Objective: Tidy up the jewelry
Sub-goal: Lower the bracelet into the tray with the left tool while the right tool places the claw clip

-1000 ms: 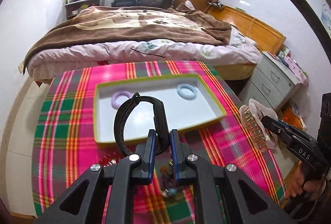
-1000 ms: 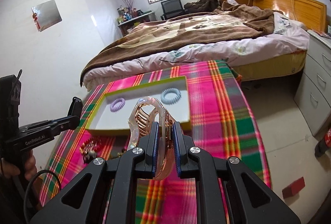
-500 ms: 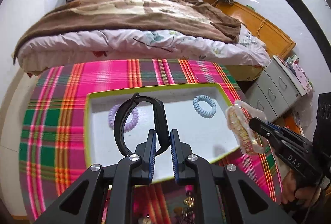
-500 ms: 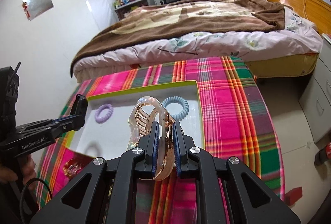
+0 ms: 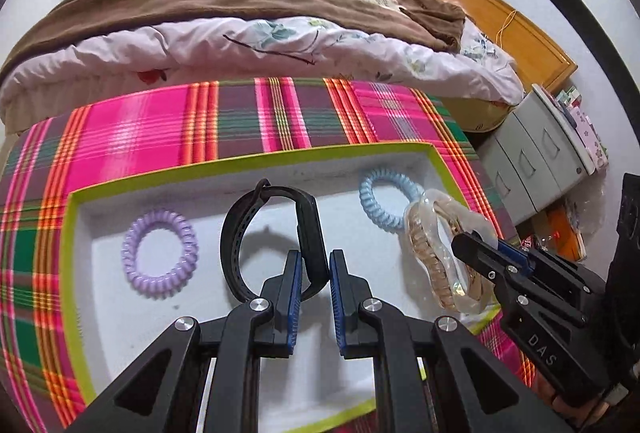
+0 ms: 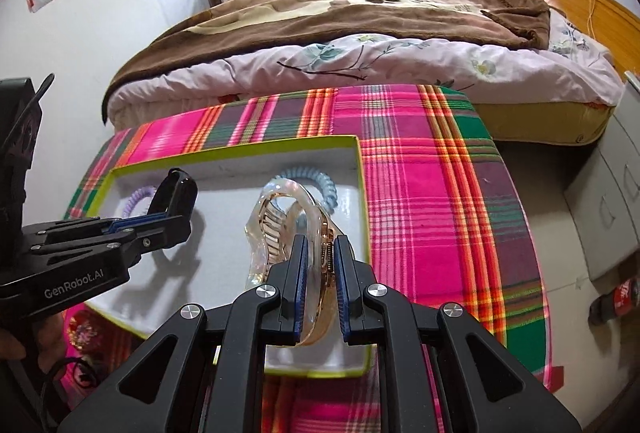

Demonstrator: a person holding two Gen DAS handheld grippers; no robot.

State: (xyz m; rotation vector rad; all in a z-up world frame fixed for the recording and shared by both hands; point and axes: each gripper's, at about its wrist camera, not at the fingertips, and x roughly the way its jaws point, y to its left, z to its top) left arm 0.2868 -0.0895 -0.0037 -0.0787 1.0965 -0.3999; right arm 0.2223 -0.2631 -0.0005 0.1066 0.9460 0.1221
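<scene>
The tray (image 5: 436, 157), white inside with a lime-green rim, lies on the plaid cloth (image 5: 152, 129) directly under both tools. In the left wrist view, the left gripper (image 5: 314, 275) is clamped on the black wristband (image 5: 240, 233), whose loop stands upright with its long axis running away from the camera, over the bare middle of the tray floor between the purple hair tie (image 5: 160, 253) and the blue hair tie (image 5: 386, 201); the drop point lies straight below. At the right of this view the right gripper (image 5: 460, 243) holds the clear claw clip (image 5: 436, 257) above the tray's right end, just beside the blue tie. In the right wrist view, the right gripper (image 6: 320, 265) is closed on the claw clip (image 6: 280, 225), teeth facing left, over the tray's (image 6: 360, 169) near-right part, the blue hair tie (image 6: 320, 181) just beyond it; the left gripper (image 6: 176, 221) with its wristband (image 6: 176, 193) hangs well left. Compared with half a second ago, both tools have pushed forward and lower over the tray, which now fills far more of each view.
</scene>
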